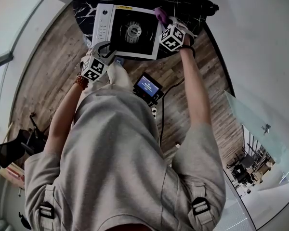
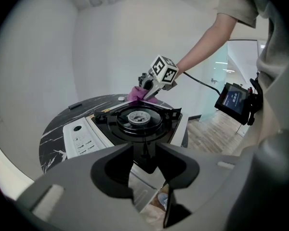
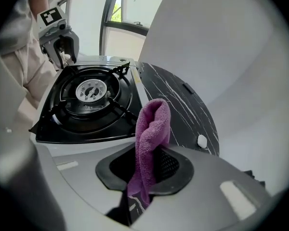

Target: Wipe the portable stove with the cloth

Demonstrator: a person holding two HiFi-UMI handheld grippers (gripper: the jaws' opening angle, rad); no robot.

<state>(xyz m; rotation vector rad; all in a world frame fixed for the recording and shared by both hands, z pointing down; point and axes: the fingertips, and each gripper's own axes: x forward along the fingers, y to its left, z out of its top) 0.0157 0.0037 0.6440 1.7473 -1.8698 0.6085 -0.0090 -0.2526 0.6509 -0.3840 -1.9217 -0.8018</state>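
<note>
1. Head view first: shows the portable stove (image 1: 130, 32) flat on the dark marbled table (image 1: 84, 6), with burner (image 1: 133, 31) at centre and control panel (image 1: 103, 23) at picture left.
2. In the right gripper view, finds the right gripper (image 3: 147, 171) closed narrow on the purple cloth (image 3: 151, 129), folded loop sticking out past the jaws, just beside the stove's right edge.
3. In the left gripper view, finds the left gripper (image 2: 145, 163) with jaws apart around the stove's near edge. No pad seen pressing, so judged not gripping.
4. Judged the very start: cloth picked up and brought to the stove's far right corner. Cannot tell contact. No wiped streak or dirt visible to go by.
5. Likely left to do: steady the stove, then wipe top plate, burner surround and panel.
</note>
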